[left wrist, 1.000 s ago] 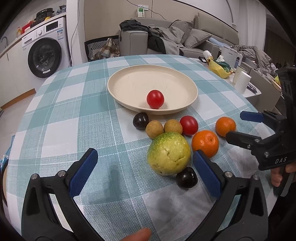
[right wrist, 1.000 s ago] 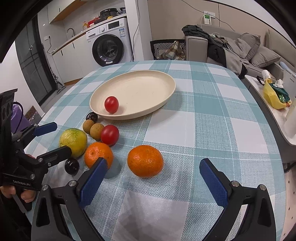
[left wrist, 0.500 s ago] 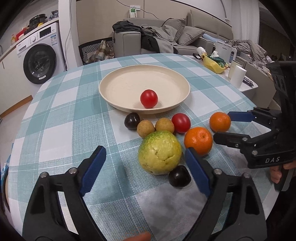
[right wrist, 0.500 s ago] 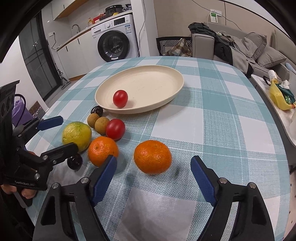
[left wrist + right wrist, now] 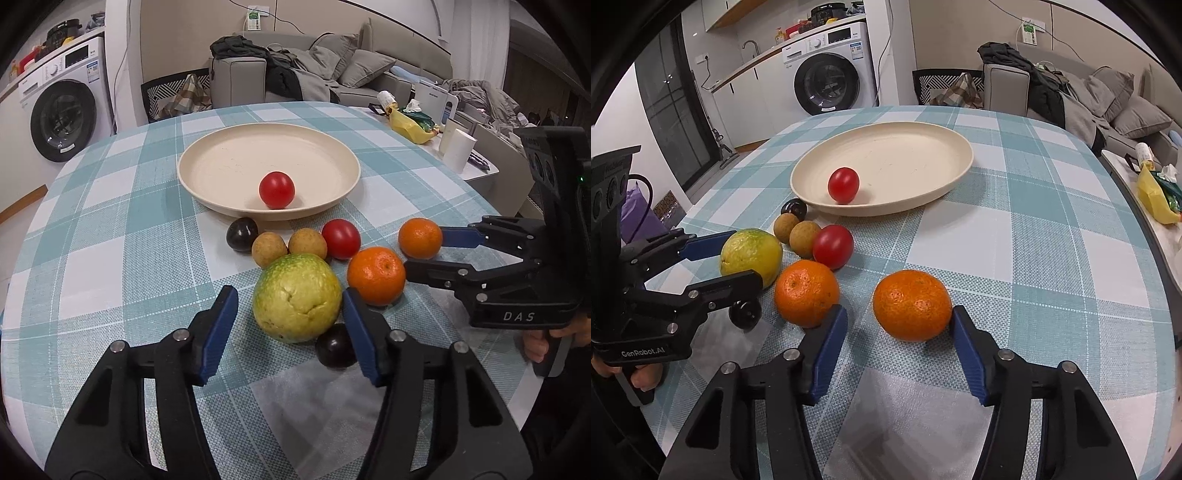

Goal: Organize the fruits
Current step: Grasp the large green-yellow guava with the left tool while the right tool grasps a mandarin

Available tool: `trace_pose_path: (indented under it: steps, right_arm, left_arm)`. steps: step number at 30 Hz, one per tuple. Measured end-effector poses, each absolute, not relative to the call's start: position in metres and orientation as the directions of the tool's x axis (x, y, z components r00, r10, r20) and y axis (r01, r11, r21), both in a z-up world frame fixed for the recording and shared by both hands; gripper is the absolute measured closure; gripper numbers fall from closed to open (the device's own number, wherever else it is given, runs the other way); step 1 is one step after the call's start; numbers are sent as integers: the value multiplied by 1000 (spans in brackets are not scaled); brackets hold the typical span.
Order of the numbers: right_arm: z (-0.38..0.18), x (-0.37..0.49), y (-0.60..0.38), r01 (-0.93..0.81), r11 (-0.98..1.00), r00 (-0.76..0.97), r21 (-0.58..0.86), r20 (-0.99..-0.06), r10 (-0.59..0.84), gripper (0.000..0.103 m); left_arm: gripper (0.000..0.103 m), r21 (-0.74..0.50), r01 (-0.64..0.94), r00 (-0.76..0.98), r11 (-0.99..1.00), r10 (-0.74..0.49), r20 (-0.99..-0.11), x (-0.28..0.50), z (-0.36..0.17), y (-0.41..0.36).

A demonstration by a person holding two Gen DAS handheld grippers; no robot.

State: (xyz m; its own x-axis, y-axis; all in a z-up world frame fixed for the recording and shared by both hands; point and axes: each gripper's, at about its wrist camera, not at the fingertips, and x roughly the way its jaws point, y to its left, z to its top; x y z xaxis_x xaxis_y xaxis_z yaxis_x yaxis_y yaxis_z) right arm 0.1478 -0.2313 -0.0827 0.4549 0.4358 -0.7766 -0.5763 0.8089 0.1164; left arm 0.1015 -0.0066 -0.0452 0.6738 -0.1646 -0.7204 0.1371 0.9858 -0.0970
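So both grippers are down at the fruit pile on the checked tablecloth (image 5: 110, 229), and both sets of jaws are closing right now. The left gripper (image 5: 290, 310) has the big yellow-green citrus (image 5: 297, 297) sitting between its blue pads — the right-hand pad looks about touching the rind, the left-hand one has a clear gap, so it isn't clamped. A small dark fruit (image 5: 334, 349) sits just beside that citrus, tucked against the inner side of the right-hand finger.

The right gripper (image 5: 899, 332) is straddling the orange on its own (image 5: 912, 304). One pad seems to be right at its skin, the other is apart from it, next to the second orange (image 5: 807, 291) — again no real squeeze that I can see.

Rest of the fruit: two little brown ones (image 5: 269, 249), a red tomato (image 5: 340, 238) and another dark fruit (image 5: 242, 229) lined up just in front of the cream plate (image 5: 221, 162). Only one tomato in the plate (image 5: 277, 190) so far, near its front rim.

Washing machine (image 5: 827, 81) and a sofa (image 5: 369, 62) piled with clothes are in the background.
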Motion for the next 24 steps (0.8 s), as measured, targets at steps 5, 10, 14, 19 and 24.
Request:
trace_pose_path:
  steps: [5,10,14,19,24]
  right_arm:
    - [-84,150,-231,-570,813,456,118,-777,433,46]
    - [-83,153,-233,-562,818,459,127,-774,436,48]
    - [-83,155,-232,-556,822,463,126,-774,432,50]
    - [-84,156,-232,-547,829,469,115,-779,417,59]
    - [-84,156,-233,-545,831,473,113,-777,416,62]
  left_arm:
    - [51,-108,145,674,984,-178,-717,100,-45,-6]
    - [56,-117,157,670,981,-193,-717,100,-45,-7]
    - [56,-121,155,671,980,-194,-716,99,-44,-7]
    - [56,-125,152,680,980,-195,-707,97,-42,-8]
    - [56,-133,153,690,979,-203,-695,96,-38,-6]
